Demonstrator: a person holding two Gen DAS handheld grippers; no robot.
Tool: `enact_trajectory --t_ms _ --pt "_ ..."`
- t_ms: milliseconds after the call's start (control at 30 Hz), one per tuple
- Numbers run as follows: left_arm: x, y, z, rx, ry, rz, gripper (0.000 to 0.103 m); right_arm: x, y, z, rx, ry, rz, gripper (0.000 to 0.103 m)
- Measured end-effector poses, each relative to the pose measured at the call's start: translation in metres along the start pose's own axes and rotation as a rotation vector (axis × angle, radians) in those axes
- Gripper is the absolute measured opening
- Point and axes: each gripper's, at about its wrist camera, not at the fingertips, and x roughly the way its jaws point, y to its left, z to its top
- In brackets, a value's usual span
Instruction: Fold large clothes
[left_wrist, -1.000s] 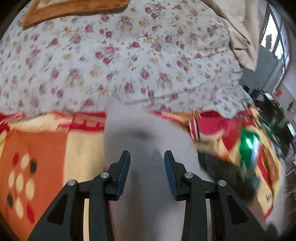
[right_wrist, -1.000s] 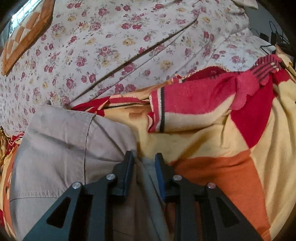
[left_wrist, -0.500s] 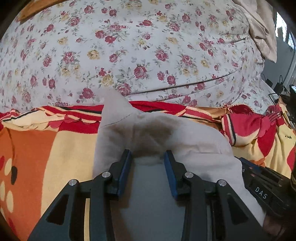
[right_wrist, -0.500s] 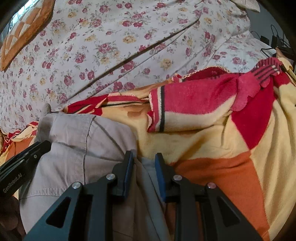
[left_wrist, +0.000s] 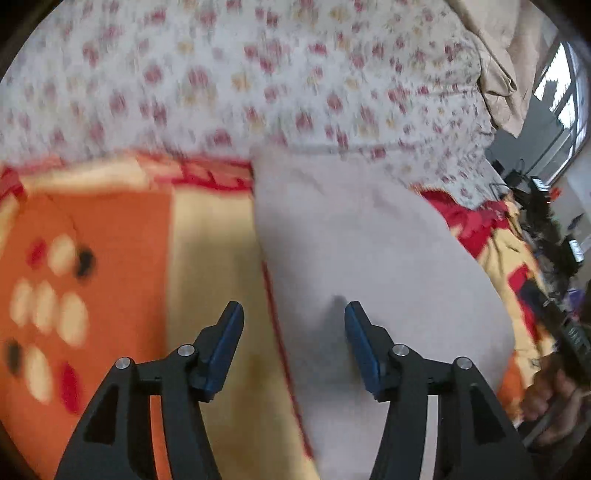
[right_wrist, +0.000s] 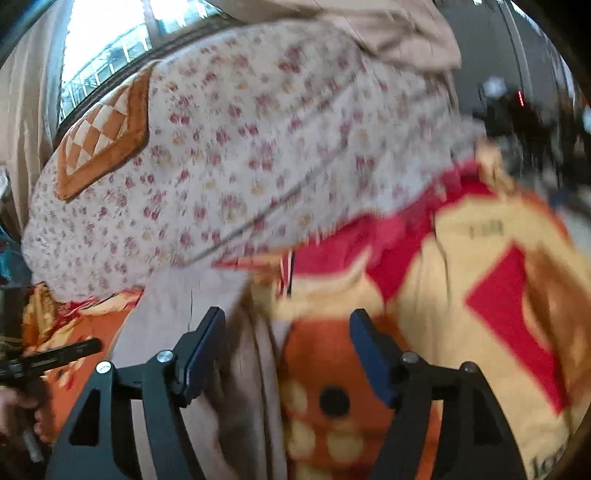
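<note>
A beige-grey garment (left_wrist: 369, 258) lies folded on the orange, yellow and red blanket (left_wrist: 110, 240). My left gripper (left_wrist: 293, 321) hovers over the garment's left edge; its jaws are opening, the pads are off the cloth and the edge lies below the gap. In the right wrist view the garment (right_wrist: 207, 295) runs under my right gripper (right_wrist: 288, 325). Its jaws are opening wide, with a strip of the cloth and blanket (right_wrist: 480, 258) showing between them and nothing pressed. Both views are blurred by motion.
A floral quilt (left_wrist: 258, 74) covers the bed behind the blanket, with an orange checkered cushion (right_wrist: 107, 140) on it. Beige cloth (left_wrist: 491, 55) hangs at the far right. The other gripper (right_wrist: 55, 358) and a hand (left_wrist: 546, 398) show at the edges. Dark clutter (right_wrist: 524, 122) stands beside the bed.
Both grippers have let go of the garment and their jaws have spread. The right gripper has drawn back and up. The left gripper has shifted toward the garment's left edge.
</note>
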Motion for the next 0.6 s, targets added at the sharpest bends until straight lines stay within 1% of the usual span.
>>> enact_trajectory --t_ms 67,100,133,167,200,233,300,367,433,467,533,600 --pt "0.010 -0.003 -0.006 0.001 0.020 -0.040 0.045 0.003 -0.013 -0.010 0.083 0.050 0.056 0.074" --pt "0.013 -0.004 -0.007 -0.001 0.019 -0.040 0.046 0.008 -0.019 -0.015 0.132 0.086 0.092 0.075" --pt "0.014 -0.003 -0.008 -0.010 0.010 -0.045 0.049 0.014 -0.026 -0.020 0.183 0.127 0.129 0.076" --pt "0.015 -0.001 -0.009 -0.025 0.004 -0.052 0.054 0.021 -0.030 -0.023 0.228 0.158 0.163 0.076" --pt "0.017 0.002 -0.010 -0.056 0.001 -0.058 0.058 0.024 -0.031 -0.029 0.248 0.171 0.179 0.076" --pt "0.018 0.007 -0.013 -0.087 0.002 -0.065 0.064 0.032 -0.032 -0.031 0.276 0.188 0.201 0.077" --pt "0.019 0.014 -0.016 -0.137 -0.001 -0.097 0.065 0.047 -0.029 -0.033 0.308 0.206 0.216 0.079" --pt "0.015 0.009 -0.015 -0.116 -0.003 -0.088 0.065 0.062 -0.022 -0.034 0.314 0.220 0.208 0.079" --pt "0.012 0.003 -0.014 -0.094 -0.016 -0.100 0.065 0.070 -0.016 -0.032 0.310 0.218 0.213 0.079" --pt "0.012 0.001 -0.015 -0.087 -0.018 -0.088 0.065 0.072 -0.013 -0.030 0.302 0.213 0.211 0.079" --pt "0.015 0.000 -0.017 -0.077 -0.026 -0.064 0.065 0.077 -0.003 -0.026 0.266 0.201 0.204 0.081" --pt "0.017 -0.003 -0.018 -0.066 -0.031 -0.057 0.065 0.080 0.003 -0.020 0.220 0.195 0.193 0.083"
